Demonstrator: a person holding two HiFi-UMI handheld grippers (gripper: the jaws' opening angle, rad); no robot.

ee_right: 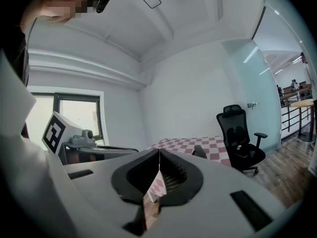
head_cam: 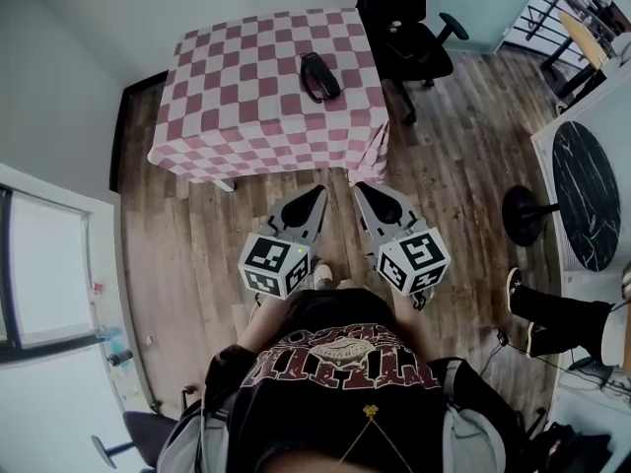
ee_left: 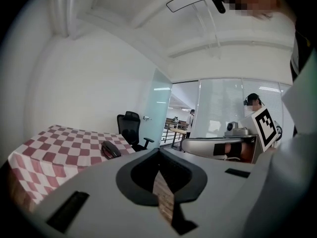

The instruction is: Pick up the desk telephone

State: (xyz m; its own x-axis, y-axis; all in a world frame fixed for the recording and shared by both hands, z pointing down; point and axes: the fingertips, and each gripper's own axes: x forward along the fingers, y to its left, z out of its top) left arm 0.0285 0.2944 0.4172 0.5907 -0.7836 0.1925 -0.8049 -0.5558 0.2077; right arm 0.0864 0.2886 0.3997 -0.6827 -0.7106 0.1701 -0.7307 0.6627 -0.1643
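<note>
Left gripper (head_cam: 315, 195) and right gripper (head_cam: 361, 187) both have their jaws pressed together with nothing between them, held side by side over the wooden floor (head_cam: 463, 146). The desk telephone (head_cam: 318, 76), apparently with its handset cradled, lies well ahead of them on the checkered counter (head_cam: 246, 97), near the black office chair (head_cam: 404, 37).

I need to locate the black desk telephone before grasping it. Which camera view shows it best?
The head view: the black desk telephone lies whole and unobstructed on the pink-and-white checked tablecloth. The left gripper view shows it small, from the side; the right gripper view shows only a dark part.
</note>
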